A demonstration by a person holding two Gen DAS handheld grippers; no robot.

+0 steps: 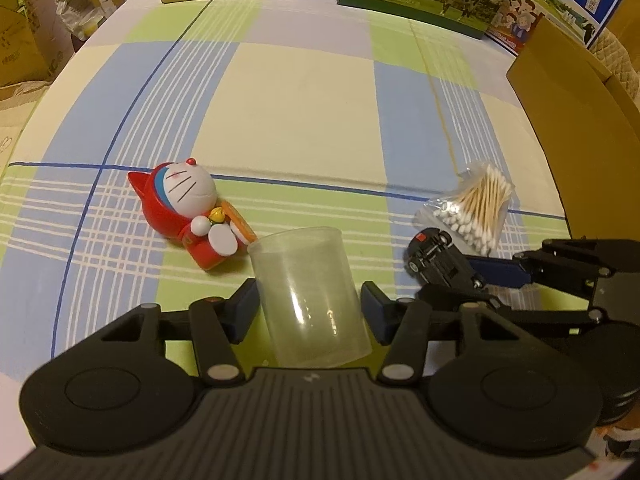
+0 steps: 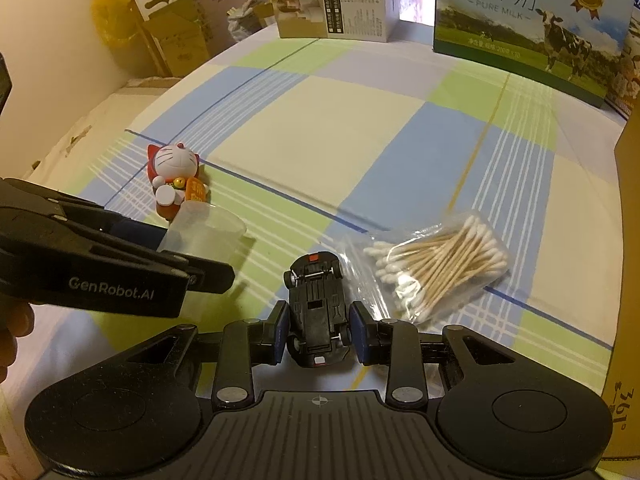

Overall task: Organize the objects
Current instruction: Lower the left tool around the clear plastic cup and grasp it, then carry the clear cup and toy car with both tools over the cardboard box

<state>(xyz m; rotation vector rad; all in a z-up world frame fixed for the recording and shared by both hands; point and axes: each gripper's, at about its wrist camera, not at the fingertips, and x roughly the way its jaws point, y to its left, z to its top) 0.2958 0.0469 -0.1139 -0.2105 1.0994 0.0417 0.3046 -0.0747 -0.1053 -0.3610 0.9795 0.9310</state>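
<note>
I read "GenRobot.AI" in grey on the left gripper [image 2: 200,256], at my nine o'clock. At one o'clock the milk carton box [image 2: 520,28] shows "纯牛奶" above "PURE MILK" (the medal number is too blurred). The brown cardboard box [image 2: 628,320] at four o'clock carries "361°".

A lived-in home room doubling as storage: a counter covered in a blue, green and cream checked cloth [image 2: 328,128], printed cardboard milk cartons [image 2: 528,28] beyond the tool, and stacked brown cardboard boxes [image 2: 176,40] far left.
</note>
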